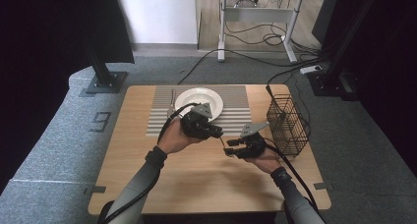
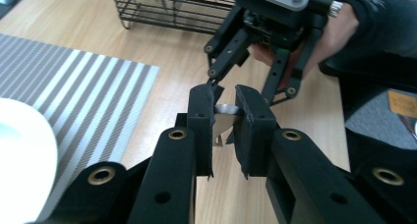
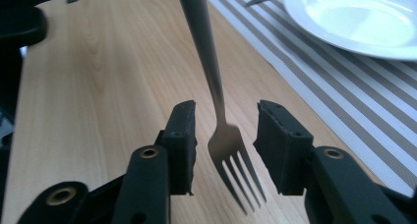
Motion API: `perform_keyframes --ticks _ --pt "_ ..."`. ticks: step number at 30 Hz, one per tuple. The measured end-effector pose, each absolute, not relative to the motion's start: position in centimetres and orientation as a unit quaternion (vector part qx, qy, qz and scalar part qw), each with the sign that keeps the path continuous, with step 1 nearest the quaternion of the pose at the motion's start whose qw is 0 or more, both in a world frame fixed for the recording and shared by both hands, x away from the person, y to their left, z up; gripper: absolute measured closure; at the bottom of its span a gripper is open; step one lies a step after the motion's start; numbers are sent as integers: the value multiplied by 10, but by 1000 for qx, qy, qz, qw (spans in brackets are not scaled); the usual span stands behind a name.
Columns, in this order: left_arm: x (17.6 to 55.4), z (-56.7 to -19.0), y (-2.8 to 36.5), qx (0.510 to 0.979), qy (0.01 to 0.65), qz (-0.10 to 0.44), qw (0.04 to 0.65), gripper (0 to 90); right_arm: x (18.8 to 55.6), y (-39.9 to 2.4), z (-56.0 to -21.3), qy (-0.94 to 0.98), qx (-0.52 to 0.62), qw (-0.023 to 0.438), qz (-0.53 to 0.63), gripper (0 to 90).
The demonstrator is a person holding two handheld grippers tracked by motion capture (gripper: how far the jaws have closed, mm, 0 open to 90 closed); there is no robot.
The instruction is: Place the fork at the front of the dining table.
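A silver fork [image 3: 216, 81] hangs in the air between the two grippers, above the wooden table [image 1: 196, 170]. My left gripper [image 2: 225, 94] is shut on the fork's handle end [image 2: 225, 111]. The tines [image 3: 241, 175] lie between the jaws of my right gripper [image 3: 226, 106], which stand open on either side without touching it. In the high view the left gripper [image 1: 216, 132] and right gripper [image 1: 228, 146] meet tip to tip just in front of the striped placemat [image 1: 236, 106]. A white plate [image 1: 187, 98] sits on that mat.
A black wire basket [image 1: 287, 123] stands at the table's right edge, close behind my right hand. Another utensil [image 1: 172, 98] lies on the mat left of the plate. Bare wood stretches across the front half of the table.
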State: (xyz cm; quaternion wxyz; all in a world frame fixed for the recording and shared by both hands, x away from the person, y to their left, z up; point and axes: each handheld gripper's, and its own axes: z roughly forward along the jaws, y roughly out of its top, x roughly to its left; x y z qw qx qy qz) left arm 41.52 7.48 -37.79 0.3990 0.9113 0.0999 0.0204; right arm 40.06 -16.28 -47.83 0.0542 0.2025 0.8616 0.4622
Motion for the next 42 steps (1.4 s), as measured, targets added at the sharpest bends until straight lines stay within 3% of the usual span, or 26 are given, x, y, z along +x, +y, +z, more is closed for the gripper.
perform_keyframes --ticks 10,17,23,25,26,32,35,42 --pt "412 -378 74 916 66 -5 396 779 397 -150 -472 886 129 37 443 805" --pt "413 -380 75 911 67 -10 406 771 388 -148 -469 890 111 69 437 839" --pt "410 -385 80 901 84 50 422 524 387 -148 -469 888 119 80 436 843" --pt "410 -386 81 898 89 54 426 486 387 -147 -470 890 123 81 432 843" --pt "410 -388 86 891 103 58 438 402 387 -146 -472 892 128 84 425 843" --pt "406 -397 101 874 151 85 454 202 391 -147 -474 892 152 89 417 843" --pt "403 -402 106 869 166 96 456 138 392 -149 -474 890 164 90 417 843" --pt "392 -432 125 857 221 125 449 118 395 -152 -472 885 190 98 414 843"
